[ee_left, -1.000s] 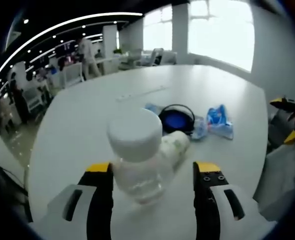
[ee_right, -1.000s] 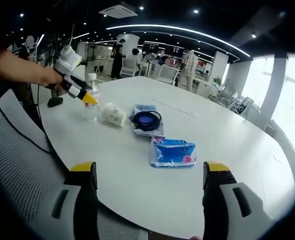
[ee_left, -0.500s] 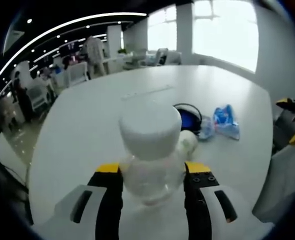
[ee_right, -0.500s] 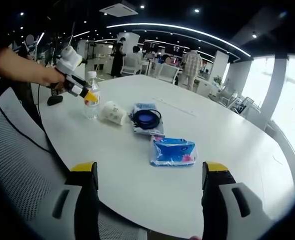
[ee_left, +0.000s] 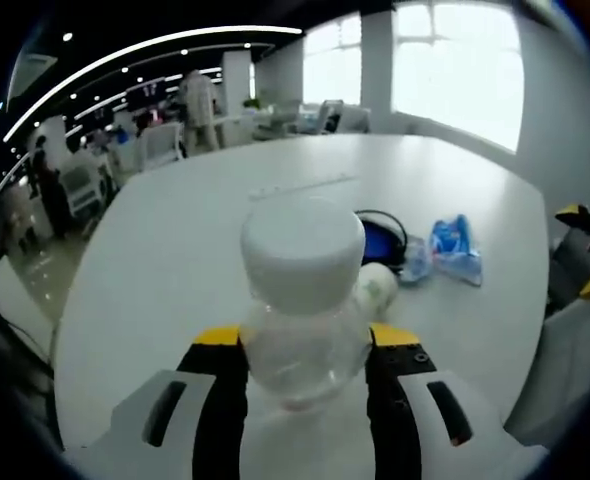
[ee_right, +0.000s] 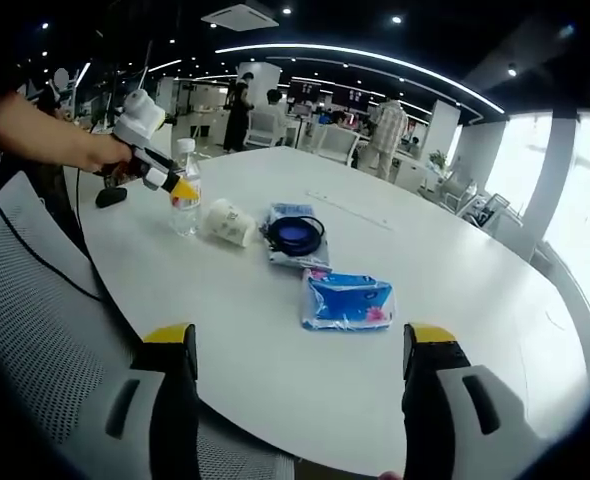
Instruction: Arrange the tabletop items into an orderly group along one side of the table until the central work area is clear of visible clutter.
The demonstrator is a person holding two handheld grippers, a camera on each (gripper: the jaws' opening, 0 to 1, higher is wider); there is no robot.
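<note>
A clear plastic bottle (ee_left: 303, 320) with a white cap stands upright on the white table (ee_left: 175, 270), and my left gripper (ee_left: 305, 350) is shut on its body. Behind it lie a paper cup (ee_left: 377, 286) on its side, a blue round bowl (ee_left: 375, 240) ringed by a black cord, and a blue tissue pack (ee_left: 455, 250). In the right gripper view the same row runs bottle (ee_right: 184, 200), cup (ee_right: 227, 222), bowl (ee_right: 295, 236), tissue pack (ee_right: 346, 300). There the left gripper (ee_right: 180, 188) holds the bottle. My right gripper (ee_right: 297, 345) hangs open near the table's edge, holding nothing.
A small black object (ee_right: 110, 197) lies on the table beyond the bottle. A grey mesh chair (ee_right: 25, 300) stands at the table's edge on the left. A thin strip (ee_right: 350, 212) lies further in on the table (ee_right: 455, 270). People and office desks fill the background.
The left jaws closed onto the bottle, which stood loose between them one second ago. The right gripper and the other items kept their places.
</note>
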